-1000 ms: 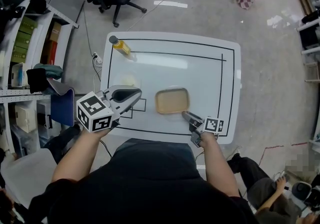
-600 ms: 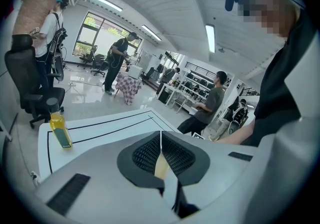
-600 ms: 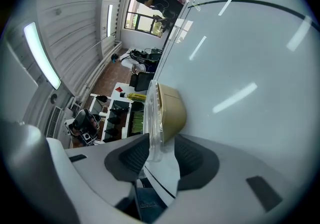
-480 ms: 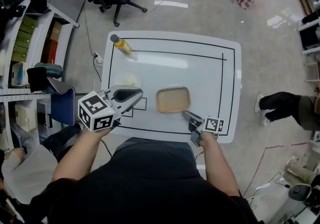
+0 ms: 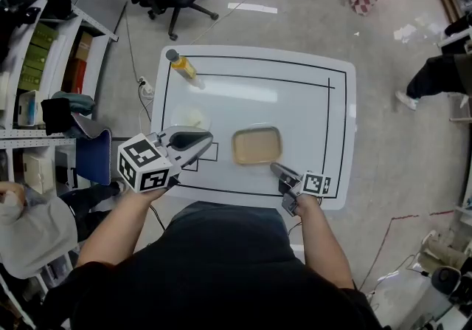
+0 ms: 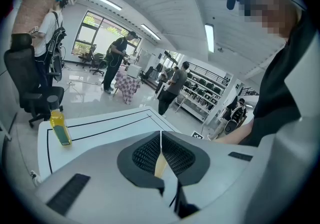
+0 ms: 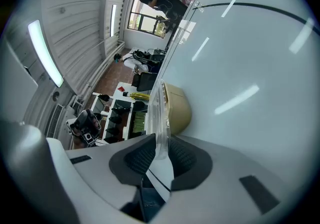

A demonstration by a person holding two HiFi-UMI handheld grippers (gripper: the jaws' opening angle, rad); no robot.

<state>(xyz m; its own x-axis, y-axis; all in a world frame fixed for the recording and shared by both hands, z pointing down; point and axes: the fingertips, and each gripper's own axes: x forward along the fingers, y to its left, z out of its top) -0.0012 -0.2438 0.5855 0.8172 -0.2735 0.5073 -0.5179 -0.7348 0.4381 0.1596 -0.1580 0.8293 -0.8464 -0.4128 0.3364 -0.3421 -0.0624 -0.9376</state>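
The right hand-held gripper [image 5: 275, 167] pinches the tub [image 5: 257, 146] by its clear near rim, close to the table [image 5: 310, 103]'s front edge with open surface beyond, while the left hand-held gripper [image 5: 208, 139], pressed together and empty, hovers to its left.

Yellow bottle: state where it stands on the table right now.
In the head view the yellow bottle stands at the white table's far left corner, well beyond the left gripper and apart from the tan container.
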